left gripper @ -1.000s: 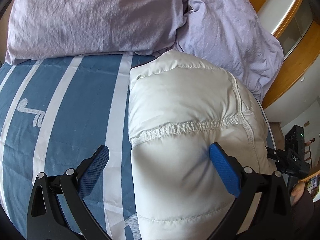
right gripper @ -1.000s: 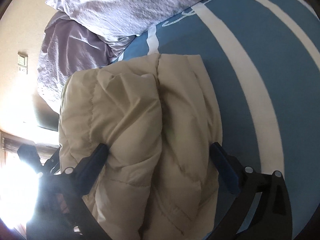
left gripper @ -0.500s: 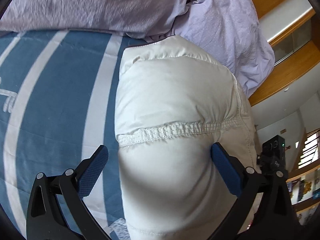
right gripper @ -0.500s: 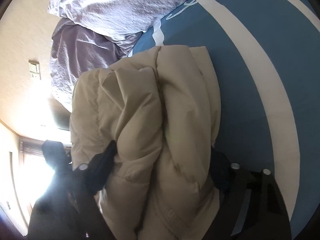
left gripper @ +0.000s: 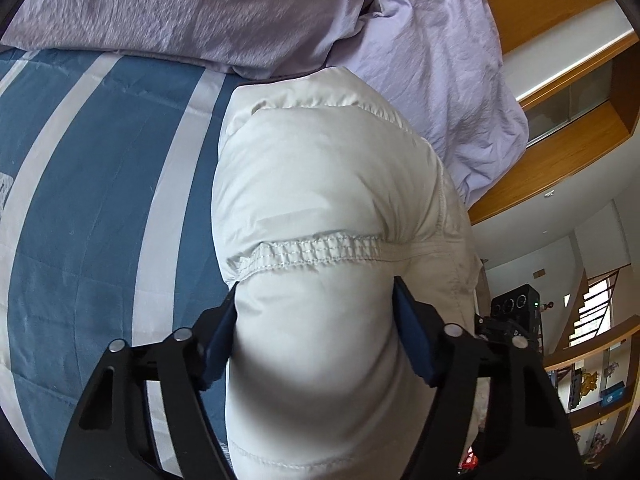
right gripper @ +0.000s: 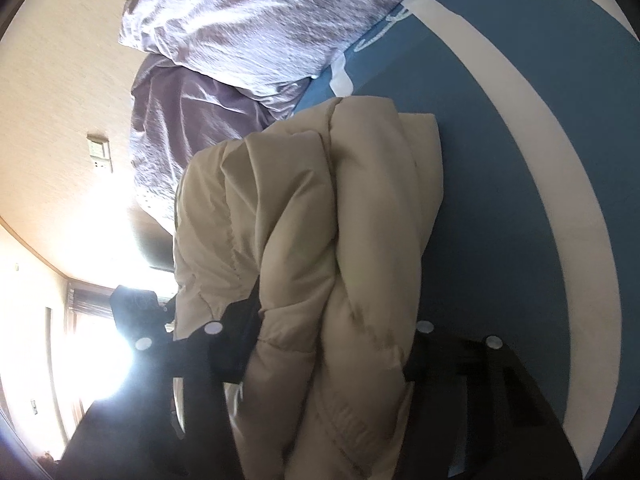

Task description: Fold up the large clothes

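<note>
A puffy white padded jacket (left gripper: pixel 320 184) lies folded in a bundle on the bed, with an elastic seam across it. My left gripper (left gripper: pixel 316 292) is closing on one end of the bundle, and its blue pads (left gripper: pixel 412 336) press into the fabric on both sides. In the right wrist view the jacket (right gripper: pixel 304 208) looks cream and creased. My right gripper (right gripper: pixel 334 320) is closing on its other end, with a thick fold squeezed between the dark fingers (right gripper: pixel 244 320).
The bed has a blue cover with white stripes (left gripper: pixel 100 200) (right gripper: pixel 500 160). A lilac pillow (left gripper: pixel 200 4) and a crumpled lilac duvet (left gripper: pixel 440 60) lie just past the jacket. Wooden shelving (left gripper: pixel 560 140) stands to the right and a beige wall (right gripper: pixel 60 80) beyond the bed.
Both grippers went from wide open around the jacket to squeezing it. Both views tilted, and the jacket bundle now bulges up between the fingers.
</note>
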A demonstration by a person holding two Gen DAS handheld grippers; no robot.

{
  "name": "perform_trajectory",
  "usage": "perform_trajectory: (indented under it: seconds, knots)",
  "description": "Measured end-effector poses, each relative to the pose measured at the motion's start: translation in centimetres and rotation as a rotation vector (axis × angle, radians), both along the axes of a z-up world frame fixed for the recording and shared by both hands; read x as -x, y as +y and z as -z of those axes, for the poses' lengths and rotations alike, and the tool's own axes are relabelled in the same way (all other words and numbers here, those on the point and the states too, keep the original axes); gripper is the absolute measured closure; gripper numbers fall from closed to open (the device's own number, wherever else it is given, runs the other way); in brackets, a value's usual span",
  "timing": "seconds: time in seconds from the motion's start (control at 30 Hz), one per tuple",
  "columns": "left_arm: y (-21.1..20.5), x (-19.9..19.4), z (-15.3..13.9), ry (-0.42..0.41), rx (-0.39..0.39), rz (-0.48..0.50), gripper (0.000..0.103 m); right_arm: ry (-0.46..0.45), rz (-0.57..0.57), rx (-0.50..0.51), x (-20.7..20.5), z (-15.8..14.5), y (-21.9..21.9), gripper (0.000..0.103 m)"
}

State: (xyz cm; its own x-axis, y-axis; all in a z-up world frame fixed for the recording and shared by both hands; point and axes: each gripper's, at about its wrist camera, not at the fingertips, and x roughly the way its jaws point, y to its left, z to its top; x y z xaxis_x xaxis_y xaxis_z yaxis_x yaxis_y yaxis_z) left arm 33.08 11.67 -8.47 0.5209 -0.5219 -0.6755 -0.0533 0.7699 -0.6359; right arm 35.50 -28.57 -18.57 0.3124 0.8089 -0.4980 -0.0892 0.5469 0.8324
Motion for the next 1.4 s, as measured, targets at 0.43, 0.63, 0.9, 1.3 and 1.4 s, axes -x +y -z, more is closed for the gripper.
perform_trajectory:
  seconds: [0.43,0.63,0.9,1.3,1.4]
  knots:
    - [5.1,-0.9,-2.9,-0.058,-0.029,-0.078,0.04,-0.034,-0.043,-0.056,-4.3,-1.7,6.2,0.061]
    - [8.1,-1.5,-3.6,-0.067,-0.058,-0.131,0.04,-0.038,-0.079,-0.055,-6.8,-2.6,10.0,0.062]
    - [10.5,-1.8,-2.6,-0.029,-0.119,-0.201,0.039,-0.039,-0.083,0.011,-8.1,-2.7,13.4,0.059]
    - [8.5,-2.1,-3.9,-0.024,-0.366,-0.246,0.024,-0.195,0.007,0.407,-5.0,-6.7,14.8,0.034]
    - [7.2,-2.3,-5.0,-0.04,-0.48,-0.242,0.02,-0.255,0.03,0.49,-4.2,-8.4,15.1,0.034]
